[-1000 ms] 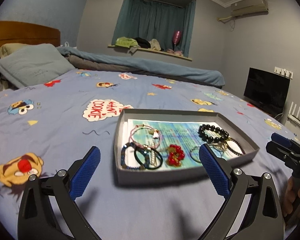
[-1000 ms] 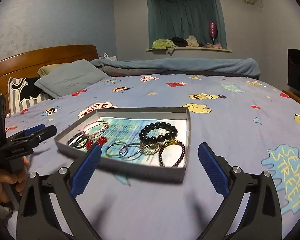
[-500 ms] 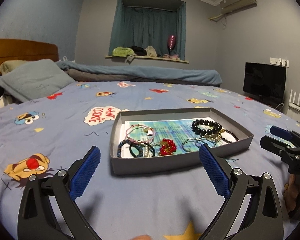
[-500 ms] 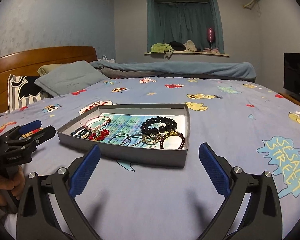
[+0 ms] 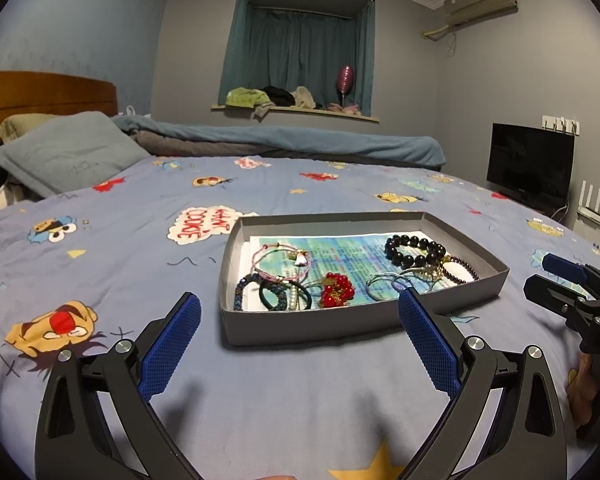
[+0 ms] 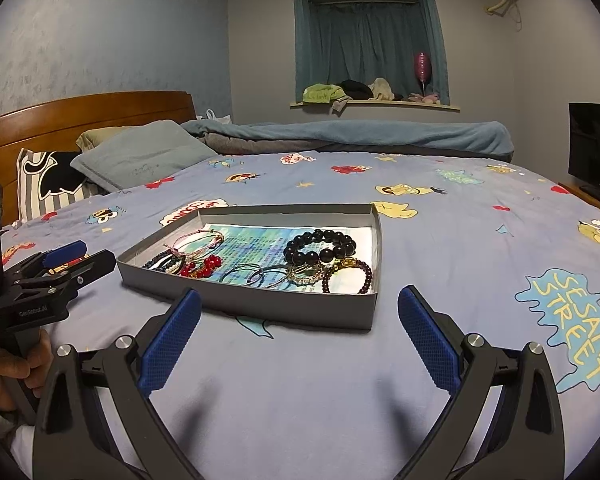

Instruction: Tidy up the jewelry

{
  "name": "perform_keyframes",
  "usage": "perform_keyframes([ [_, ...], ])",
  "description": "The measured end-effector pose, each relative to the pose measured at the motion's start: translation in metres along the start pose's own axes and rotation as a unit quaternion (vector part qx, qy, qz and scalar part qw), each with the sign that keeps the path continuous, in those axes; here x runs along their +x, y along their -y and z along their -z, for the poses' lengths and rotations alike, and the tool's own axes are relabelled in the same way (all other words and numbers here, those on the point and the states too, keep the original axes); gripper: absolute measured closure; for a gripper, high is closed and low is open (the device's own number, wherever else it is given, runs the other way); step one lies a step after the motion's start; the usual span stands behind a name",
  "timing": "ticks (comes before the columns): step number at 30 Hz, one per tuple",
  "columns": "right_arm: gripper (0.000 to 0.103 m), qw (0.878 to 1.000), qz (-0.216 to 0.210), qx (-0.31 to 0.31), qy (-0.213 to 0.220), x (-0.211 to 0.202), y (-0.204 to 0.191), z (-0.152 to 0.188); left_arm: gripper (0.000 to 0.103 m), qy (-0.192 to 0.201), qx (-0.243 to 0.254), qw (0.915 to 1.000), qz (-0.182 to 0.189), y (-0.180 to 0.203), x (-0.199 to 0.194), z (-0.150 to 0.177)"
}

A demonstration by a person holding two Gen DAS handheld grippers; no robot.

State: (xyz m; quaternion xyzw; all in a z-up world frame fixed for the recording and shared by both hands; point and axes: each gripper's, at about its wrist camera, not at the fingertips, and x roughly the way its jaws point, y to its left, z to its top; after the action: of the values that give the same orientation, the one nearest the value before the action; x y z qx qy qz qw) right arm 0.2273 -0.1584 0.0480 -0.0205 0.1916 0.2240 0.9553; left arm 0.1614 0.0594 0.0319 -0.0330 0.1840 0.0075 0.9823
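Observation:
A shallow grey box (image 5: 300, 326) lies on the bed and holds several pieces of jewelry on a printed sheet. Inside are a black bead bracelet (image 5: 414, 249), a red bead cluster (image 5: 337, 289), a pink cord bracelet (image 5: 281, 262), dark hair ties (image 5: 274, 296) and thin silver bangles (image 5: 386, 285). The box also shows in the right wrist view (image 6: 300, 308), with the black bead bracelet (image 6: 320, 247). My left gripper (image 5: 299, 338) is open and empty, just short of the box's near wall. My right gripper (image 6: 299, 338) is open and empty, in front of the box's near right corner.
The bed has a blue cartoon-print sheet (image 5: 100, 248). Pillows (image 6: 140, 160) and a wooden headboard (image 6: 88, 114) are at the left, a rolled blanket (image 5: 284, 144) at the far edge. A TV (image 5: 530, 164) stands to the right.
Both grippers have lowered and pulled back slightly, so the box sits higher and flatter in both views. Both stay open and empty. The jewelry has not moved.

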Motion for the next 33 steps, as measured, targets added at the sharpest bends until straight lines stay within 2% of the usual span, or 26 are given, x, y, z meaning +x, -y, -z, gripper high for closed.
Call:
perform_keyframes([
  [33, 0.006, 1.0, 0.001, -0.007, 0.003, 0.0001, -0.0033, 0.0005, 0.005, -0.002, 0.001, 1.0, -0.001, 0.0025, 0.0008, 0.0003],
])
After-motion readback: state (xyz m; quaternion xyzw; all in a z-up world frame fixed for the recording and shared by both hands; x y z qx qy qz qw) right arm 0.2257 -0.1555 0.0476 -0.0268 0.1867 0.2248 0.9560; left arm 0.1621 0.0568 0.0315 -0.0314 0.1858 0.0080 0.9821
